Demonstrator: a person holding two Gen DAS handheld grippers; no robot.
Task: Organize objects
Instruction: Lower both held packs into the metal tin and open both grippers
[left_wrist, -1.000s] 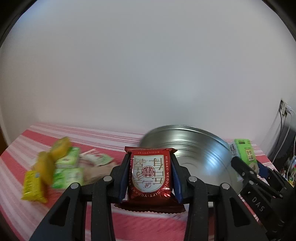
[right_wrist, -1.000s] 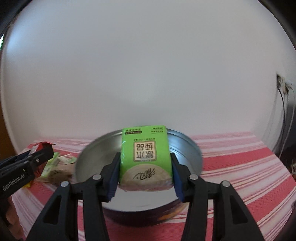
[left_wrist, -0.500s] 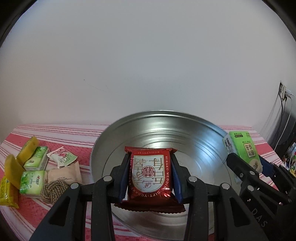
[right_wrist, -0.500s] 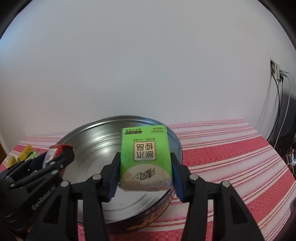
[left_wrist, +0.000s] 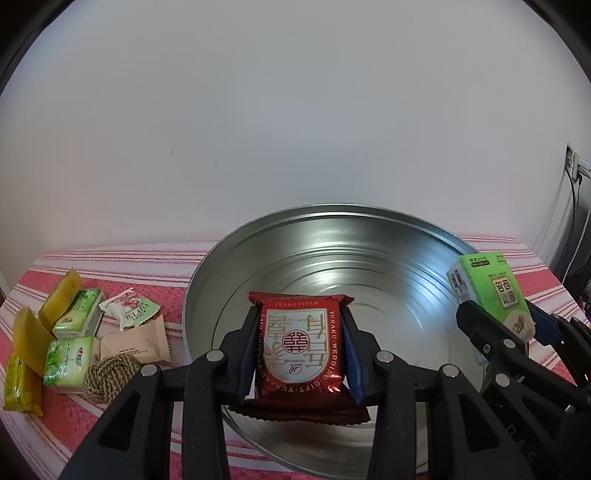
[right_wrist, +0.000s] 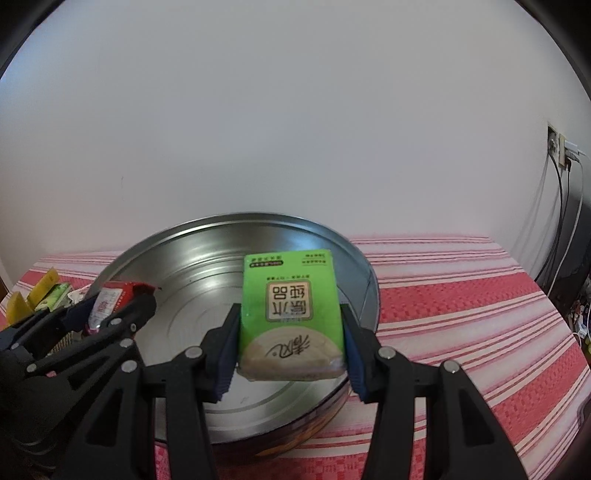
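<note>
left wrist: close, facing tin (left_wrist: 332, 236) | right wrist: same tin (right_wrist: 221, 229), from right

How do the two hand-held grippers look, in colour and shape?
Both the left hand-held gripper and the right hand-held gripper are matte black linkage frames with round silver rivets and blue pads on the fingers. No sleeves or cables on them show.

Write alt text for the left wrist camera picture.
The left gripper holds a red snack packet over a round metal tin on a red striped cloth. Small snacks lie left; the right gripper holds a green pack.
</note>
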